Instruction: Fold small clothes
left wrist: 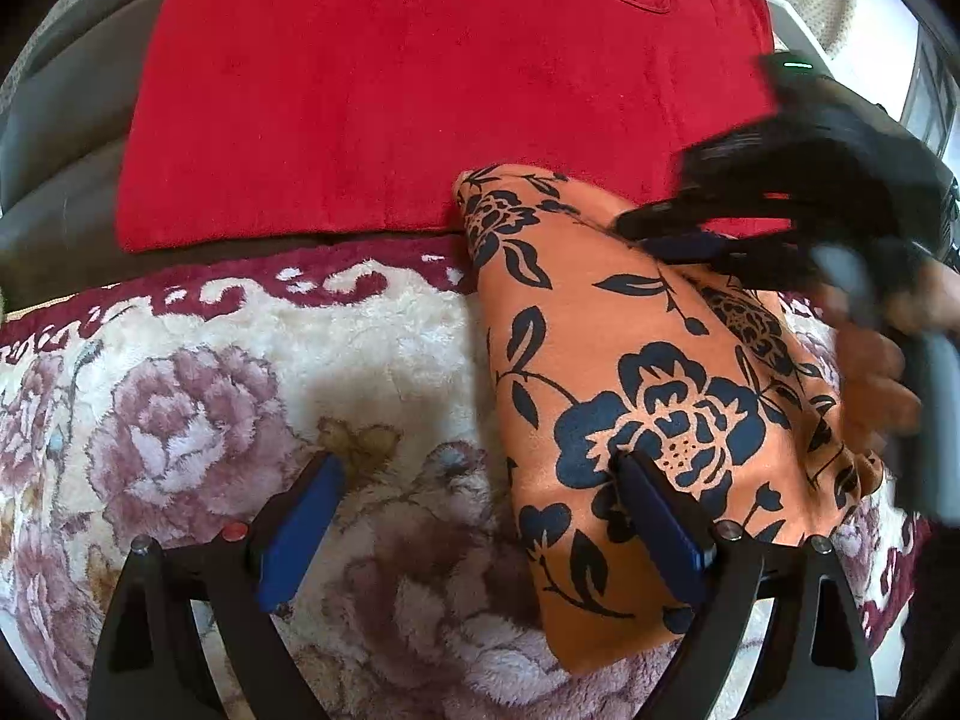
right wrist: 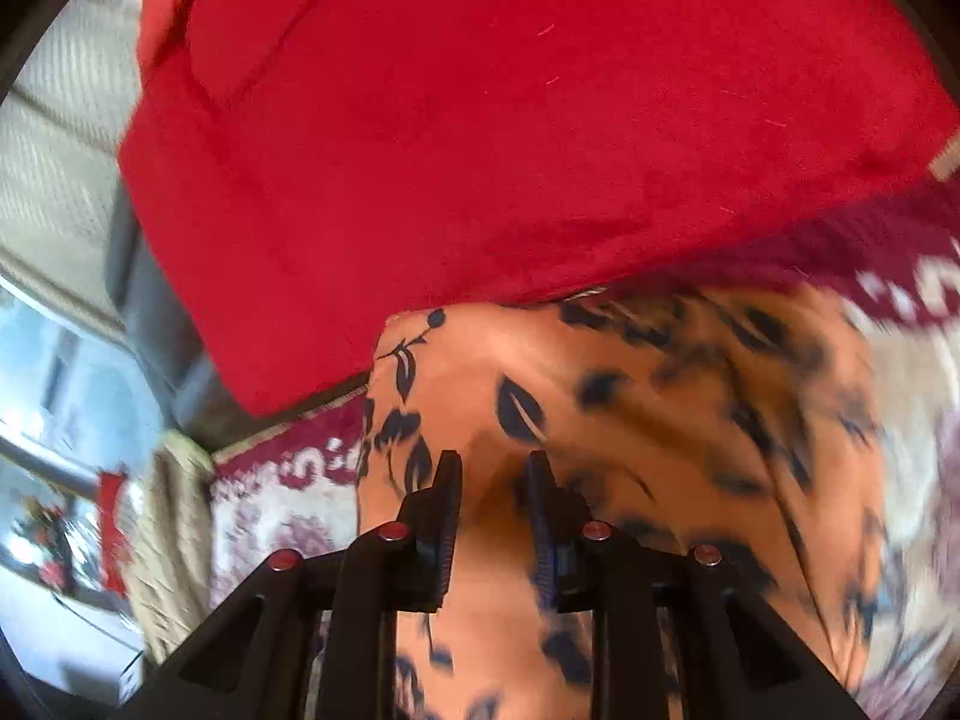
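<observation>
An orange cloth with dark blue flowers (left wrist: pixel 630 384) lies folded on a plush floral blanket (left wrist: pixel 198 396). My left gripper (left wrist: pixel 477 462) is open wide just above it: the right finger sits over the cloth and the left finger over the blanket, with the cloth's left edge between them. My right gripper (left wrist: pixel 678 240), blurred and held by a hand, is at the cloth's far right fold. In the right wrist view the right gripper (right wrist: pixel 493 471) is shut on a raised ridge of the orange cloth (right wrist: pixel 630 396), which fills the narrow gap between its pads.
A red velvety cushion (left wrist: pixel 420 90) lies just beyond the cloth, resting on a grey sofa (left wrist: pixel 66 120). The blanket's dark red border (left wrist: pixel 300 282) runs along the cushion's near edge. A bright window and shelves (right wrist: pixel 66 420) show at the left of the right wrist view.
</observation>
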Available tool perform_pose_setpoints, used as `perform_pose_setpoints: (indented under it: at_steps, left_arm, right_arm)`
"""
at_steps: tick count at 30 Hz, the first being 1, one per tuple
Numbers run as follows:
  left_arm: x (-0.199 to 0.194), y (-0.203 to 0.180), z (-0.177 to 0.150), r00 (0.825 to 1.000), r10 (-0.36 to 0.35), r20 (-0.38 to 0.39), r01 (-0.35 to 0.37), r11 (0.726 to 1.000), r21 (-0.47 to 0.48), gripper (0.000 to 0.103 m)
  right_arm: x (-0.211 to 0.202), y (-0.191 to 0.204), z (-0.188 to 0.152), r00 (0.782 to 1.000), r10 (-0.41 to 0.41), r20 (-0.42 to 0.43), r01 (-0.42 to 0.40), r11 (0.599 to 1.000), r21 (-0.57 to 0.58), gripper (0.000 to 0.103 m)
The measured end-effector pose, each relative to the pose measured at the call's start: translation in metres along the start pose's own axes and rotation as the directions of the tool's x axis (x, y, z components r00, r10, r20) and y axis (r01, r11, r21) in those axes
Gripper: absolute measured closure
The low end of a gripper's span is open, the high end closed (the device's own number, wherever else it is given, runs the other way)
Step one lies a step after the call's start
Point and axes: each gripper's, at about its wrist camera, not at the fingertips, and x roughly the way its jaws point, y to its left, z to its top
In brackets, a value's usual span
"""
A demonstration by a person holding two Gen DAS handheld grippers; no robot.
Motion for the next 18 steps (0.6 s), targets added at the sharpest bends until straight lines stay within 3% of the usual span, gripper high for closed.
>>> perform_pose_setpoints:
  at_steps: [3,6,10,15,18]
  left_arm:
    - [-0.004,-0.001,0.0,1.0,0.001,0.004,-0.001,1.0,-0.003,0.01]
    - [-0.006,-0.003,-0.001,1.0,0.007,0.0,-0.007,1.0,0.005,0.01]
    - [-0.012,-0.006,-0.002,1.0,0.019,0.01,-0.019,1.0,0.016,0.01]
    - [-0.033,-0.007,0.0,0.997,0.017,0.072,-0.018,1.0,0.009,0.01]
    - [-0.028,-0.013,-0.001,0.997,0.051,0.056,-0.052,0.998,0.022,0.01]
  right_arm:
    - [0.037,0.0,0.015,0.994,-0.081,-0.069,0.079,0.996,-0.031,0.078]
    - [0.039,-0.007,0.023,0.996,-0.053,-0.069,0.052,0.999,-0.011,0.078]
    - [0.001,-0.016,0.009,1.0,0.028,-0.009,-0.028,0.999,0.027,0.078]
    - [-0.059,-0.032,-0.036,0.998,0.016,0.06,-0.017,1.0,0.013,0.077]
    - [-0.077,-0.043,-0.067,0.998,-0.009,0.068,0.007,1.0,0.028,0.077]
